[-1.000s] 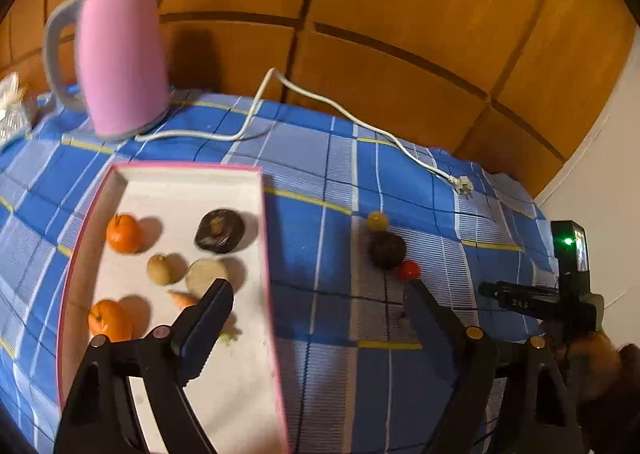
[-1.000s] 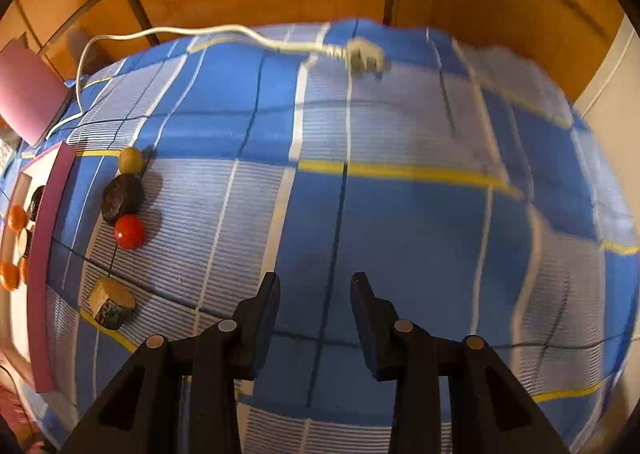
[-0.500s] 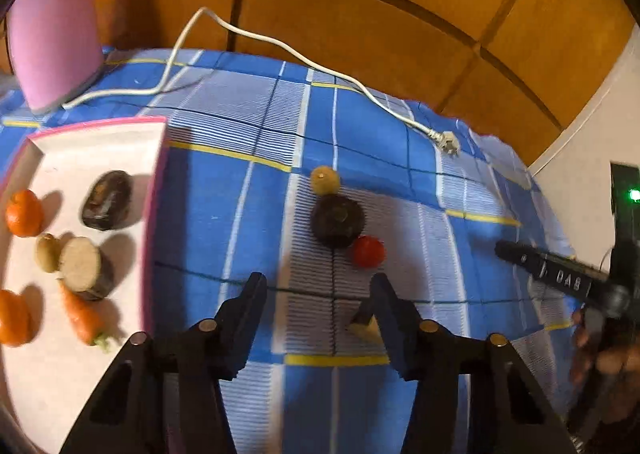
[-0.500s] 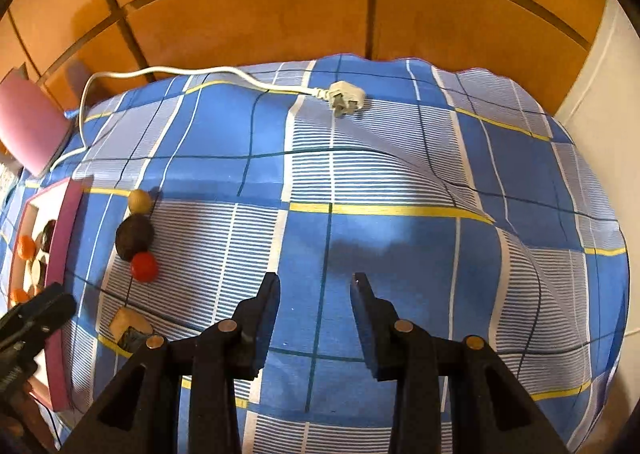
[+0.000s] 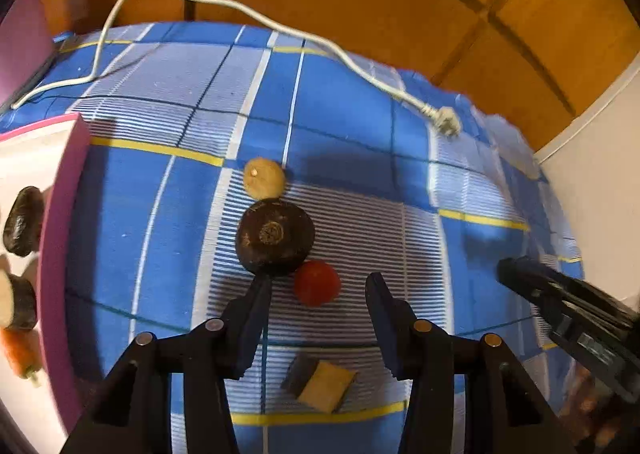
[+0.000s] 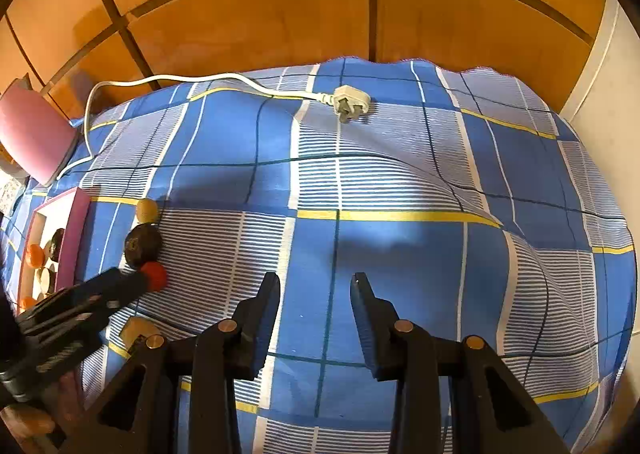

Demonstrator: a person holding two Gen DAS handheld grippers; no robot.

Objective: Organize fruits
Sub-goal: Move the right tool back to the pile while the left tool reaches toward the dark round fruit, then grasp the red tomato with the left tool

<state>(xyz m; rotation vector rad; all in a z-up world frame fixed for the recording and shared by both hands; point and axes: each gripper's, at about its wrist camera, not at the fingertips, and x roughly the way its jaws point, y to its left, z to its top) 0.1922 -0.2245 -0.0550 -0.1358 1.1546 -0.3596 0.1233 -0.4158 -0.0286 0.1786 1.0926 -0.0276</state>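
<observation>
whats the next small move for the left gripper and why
Probably ease the left gripper forward and close on the red tomato: its open jaws already frame it on the cloth, and the tray lies to the left.

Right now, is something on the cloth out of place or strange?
Yes. A white power plug lies loose on the checked cloth, its cord trailing back toward the pink kettle. Four food pieces sit outside the tray, among them a red tomato between the open left claw's tips.

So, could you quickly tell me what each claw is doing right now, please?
Left claw: open, empty, straddling the red fruit.
Right claw: open, empty, over bare cloth.
</observation>
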